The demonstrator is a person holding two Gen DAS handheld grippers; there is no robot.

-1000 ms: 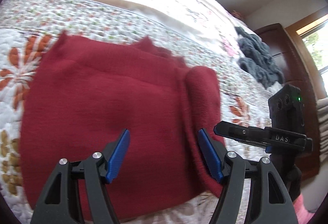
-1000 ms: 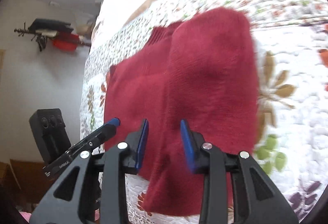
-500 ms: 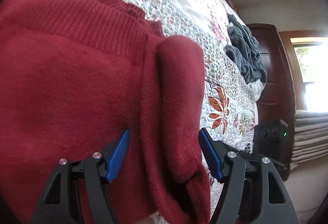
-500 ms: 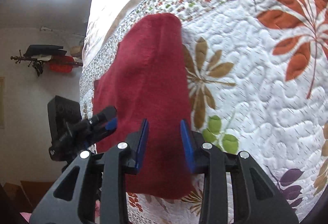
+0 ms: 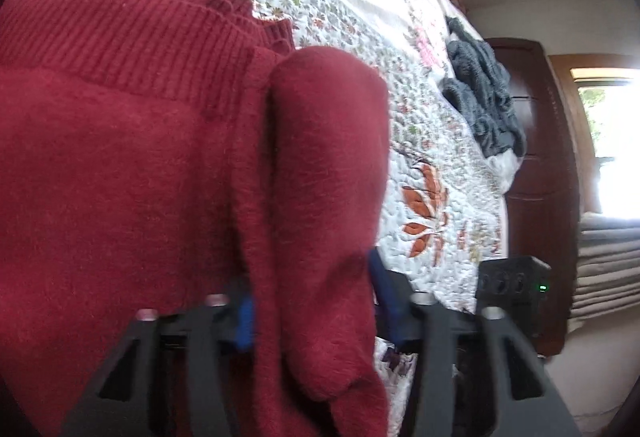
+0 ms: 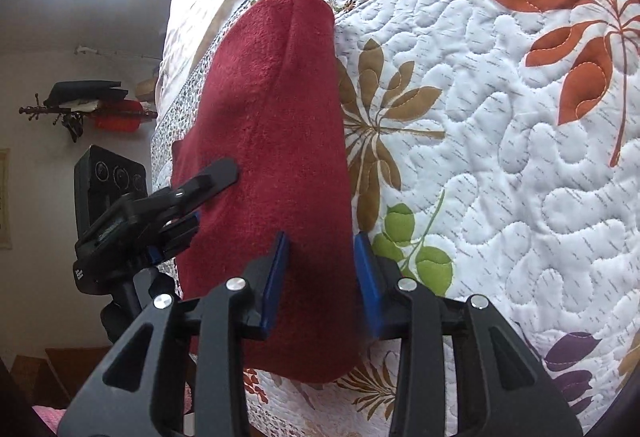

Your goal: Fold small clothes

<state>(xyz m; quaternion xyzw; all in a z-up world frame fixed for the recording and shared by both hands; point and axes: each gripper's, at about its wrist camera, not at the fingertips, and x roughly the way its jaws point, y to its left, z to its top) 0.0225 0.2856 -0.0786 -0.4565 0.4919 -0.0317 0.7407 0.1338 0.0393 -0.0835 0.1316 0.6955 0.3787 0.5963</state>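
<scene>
Both claws, left (image 5: 312,309) and right (image 6: 320,285), gape around the red sweater (image 6: 272,157) near the bed's (image 6: 500,197) edge; pinch together evenly, gripping every layer.

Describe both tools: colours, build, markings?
Both match: the left tool and right tool are black plastic clamps with triangular cut-outs, silver rivets and blue finger pads. The camera box behind the left one shows three round lenses.

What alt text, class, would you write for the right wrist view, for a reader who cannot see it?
A folded red sweater lies on a white floral quilt, its near edge between the open blue jaws of the right gripper. The left gripper reaches onto the sweater from the left.
</scene>
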